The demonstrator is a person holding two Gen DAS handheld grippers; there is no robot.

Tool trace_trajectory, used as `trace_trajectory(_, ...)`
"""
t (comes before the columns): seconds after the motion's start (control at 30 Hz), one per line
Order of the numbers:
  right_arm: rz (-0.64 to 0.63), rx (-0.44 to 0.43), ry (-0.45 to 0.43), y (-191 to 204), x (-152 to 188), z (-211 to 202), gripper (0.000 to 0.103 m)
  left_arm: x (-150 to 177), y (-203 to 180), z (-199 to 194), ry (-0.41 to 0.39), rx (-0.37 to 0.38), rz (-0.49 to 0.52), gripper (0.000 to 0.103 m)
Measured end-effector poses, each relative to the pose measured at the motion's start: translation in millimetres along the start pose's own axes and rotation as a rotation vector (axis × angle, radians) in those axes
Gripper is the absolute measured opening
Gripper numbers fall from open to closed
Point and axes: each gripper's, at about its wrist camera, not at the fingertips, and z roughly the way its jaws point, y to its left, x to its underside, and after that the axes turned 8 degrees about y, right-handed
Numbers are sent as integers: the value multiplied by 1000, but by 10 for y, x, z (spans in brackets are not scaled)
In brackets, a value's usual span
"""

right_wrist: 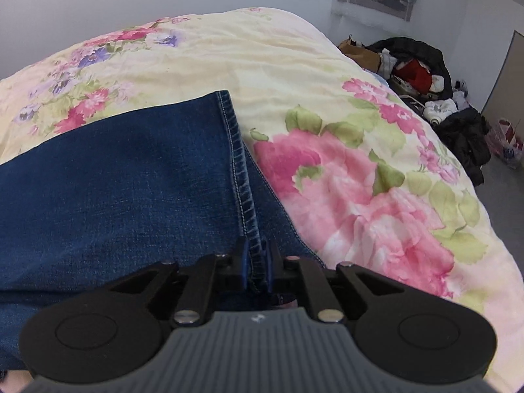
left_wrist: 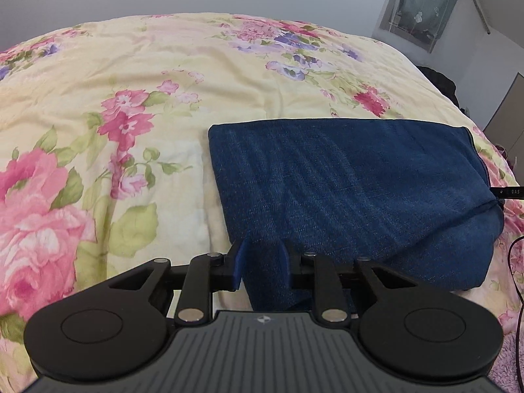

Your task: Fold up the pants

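Dark blue denim pants [left_wrist: 344, 190] lie folded flat on a floral bedspread [left_wrist: 131, 98]. My left gripper [left_wrist: 262, 258] is shut on the near folded edge of the pants, with denim bunched between its blue pads. In the right wrist view the pants [right_wrist: 114, 180] fill the left side, and their stitched hem runs down the middle. My right gripper [right_wrist: 257, 258] is shut on that hem edge at the near side.
The bedspread [right_wrist: 360, 180] extends right to the bed's edge. A pile of dark clothes and bags [right_wrist: 425, 78] lies on the floor beyond the bed's right side. A black cable [left_wrist: 514, 262] hangs at the right edge. Walls rise behind the bed.
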Motion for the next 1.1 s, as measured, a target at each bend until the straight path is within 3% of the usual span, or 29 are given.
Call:
trace_trajectory(0.13,-5,31,4,58,-3,34,3,147,48,122,28,1,-62,27)
trace_trajectory(0.43,-17,72,11,133,-2,31,4,491,2,245,95,-23,-83,23)
trace_trajectory(0.53,-16,93,12,174,-7,27,4,502,-106,182,95,-79,-65,20)
trace_trajectory(0.67,-24,119,19,227,-48,-54,7,541,-246,9,46,-96,-58,20)
trace_trajectory(0.77,19,96,-9,210,-7,-248,13,552,-316,-117,1,-113,-49,20)
trace_trajectory(0.97,116,-28,-32,156,261,-610,40,408,-391,-275,-52,-73,-79,20)
trace_trajectory(1.1,252,-116,-2,42,486,-676,57,275,-533,-303,-75,-55,-92,21)
